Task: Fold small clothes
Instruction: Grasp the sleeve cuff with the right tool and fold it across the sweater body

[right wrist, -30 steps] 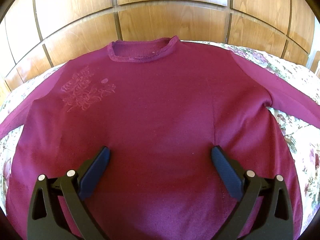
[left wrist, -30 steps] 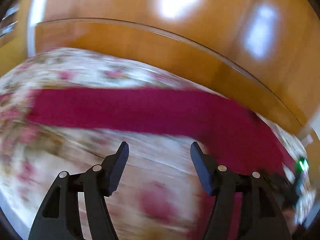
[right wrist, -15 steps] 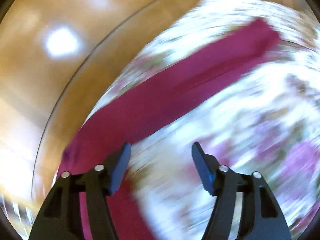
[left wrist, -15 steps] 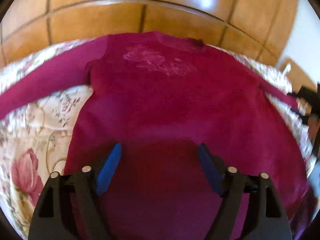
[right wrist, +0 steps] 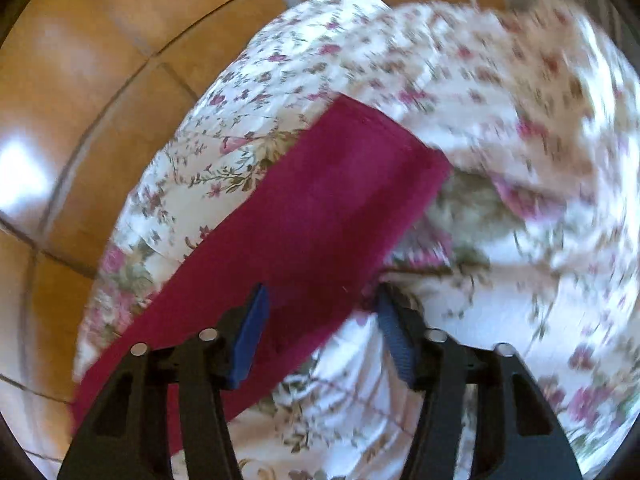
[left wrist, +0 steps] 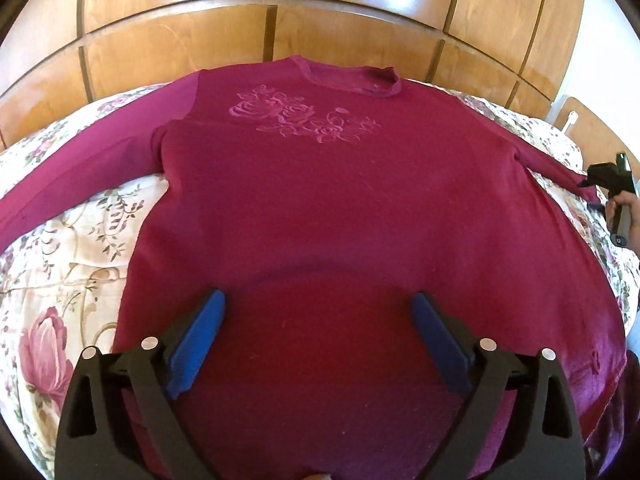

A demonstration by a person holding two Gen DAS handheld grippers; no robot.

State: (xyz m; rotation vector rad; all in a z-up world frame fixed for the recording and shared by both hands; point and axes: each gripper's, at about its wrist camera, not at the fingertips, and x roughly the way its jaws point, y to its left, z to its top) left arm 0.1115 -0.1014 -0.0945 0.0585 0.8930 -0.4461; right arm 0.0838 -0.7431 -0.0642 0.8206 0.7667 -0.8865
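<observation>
Sweater (left wrist: 320, 208) flat on bedspread (left wrist: 60, 248), neck away from left gripper (left wrist: 316, 332) | left: over hem, jaws opening wide, nothing gripped | right gripper (right wrist: 320, 320): astride sleeve (right wrist: 320, 208), jaws apart, no pinch | sleeve axis runs ahead-right, cuff beyond tips | right nearer, likely folds sleeve inward

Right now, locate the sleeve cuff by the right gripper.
Right wrist view: the cuff lies on the floral bedspread, just ahead of the right gripper, whose jaws straddle the sleeve.
</observation>
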